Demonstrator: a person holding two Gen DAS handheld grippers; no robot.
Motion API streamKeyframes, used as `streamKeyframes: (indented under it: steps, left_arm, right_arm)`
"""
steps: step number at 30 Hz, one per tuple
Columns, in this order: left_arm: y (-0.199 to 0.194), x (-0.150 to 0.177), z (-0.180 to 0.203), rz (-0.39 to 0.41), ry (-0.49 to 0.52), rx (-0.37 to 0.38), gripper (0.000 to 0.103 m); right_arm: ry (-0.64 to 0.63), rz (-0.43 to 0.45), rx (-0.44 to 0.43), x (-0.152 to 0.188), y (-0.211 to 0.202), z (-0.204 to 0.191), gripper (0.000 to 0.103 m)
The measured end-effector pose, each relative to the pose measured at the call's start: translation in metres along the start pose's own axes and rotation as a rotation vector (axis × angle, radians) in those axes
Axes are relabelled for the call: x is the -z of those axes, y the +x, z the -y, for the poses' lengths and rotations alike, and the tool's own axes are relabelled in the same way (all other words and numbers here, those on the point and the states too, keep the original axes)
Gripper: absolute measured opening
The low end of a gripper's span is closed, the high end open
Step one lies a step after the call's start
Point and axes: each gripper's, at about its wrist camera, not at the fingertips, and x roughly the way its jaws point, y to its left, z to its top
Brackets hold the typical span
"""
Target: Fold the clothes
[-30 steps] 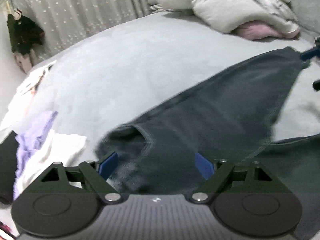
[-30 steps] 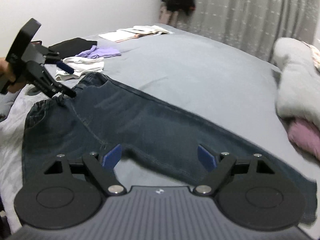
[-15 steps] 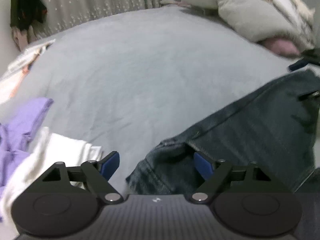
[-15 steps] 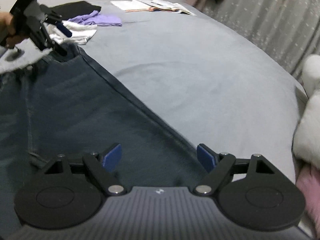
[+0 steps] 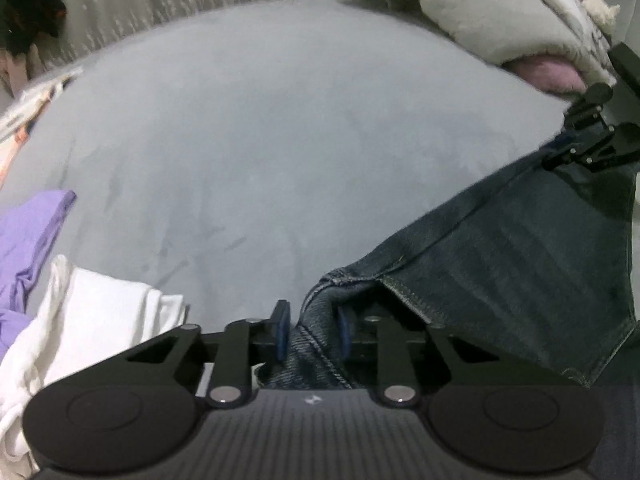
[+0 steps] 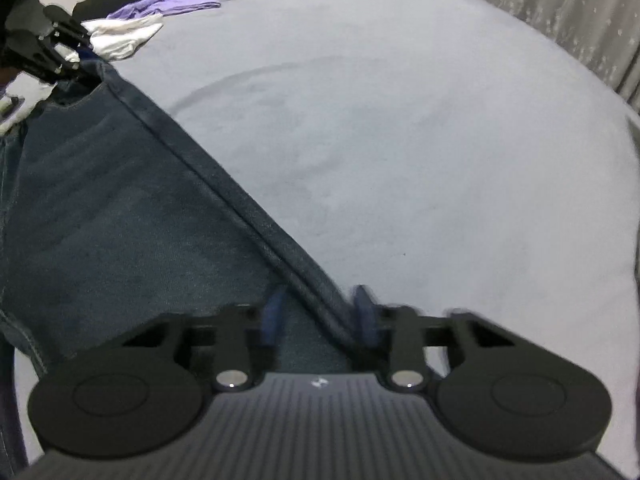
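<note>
Left tongs closing on jeans waistband corner; right tongs closing on outer seam. Jeans' long axis ran between them along bed.

Jeans lie on the bed, filling right side of left wrist view, lower left of right wrist view. Left claw at waistband corner, bottom centre, jaws closing, denim between. Right claw on leg edge, closing. White cloth lower left, beside another garment. Pillows upper right.
</note>
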Motion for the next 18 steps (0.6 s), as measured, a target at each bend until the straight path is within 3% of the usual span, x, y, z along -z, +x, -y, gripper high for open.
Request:
streamKeyframes:
  steps: [10, 18]
  left_arm:
    - [-0.077, 0.019, 0.03, 0.158, -0.008, -0.045, 0.019]
    - [-0.134, 0.066, 0.069, 0.226, 0.02, -0.042, 0.018]
  right_arm:
    - [-0.095, 0.125, 0.186, 0.022, -0.109, -0.067, 0.008]
    - [-0.187, 0.149, 0.27, 0.065, -0.18, -0.142, 0.008]
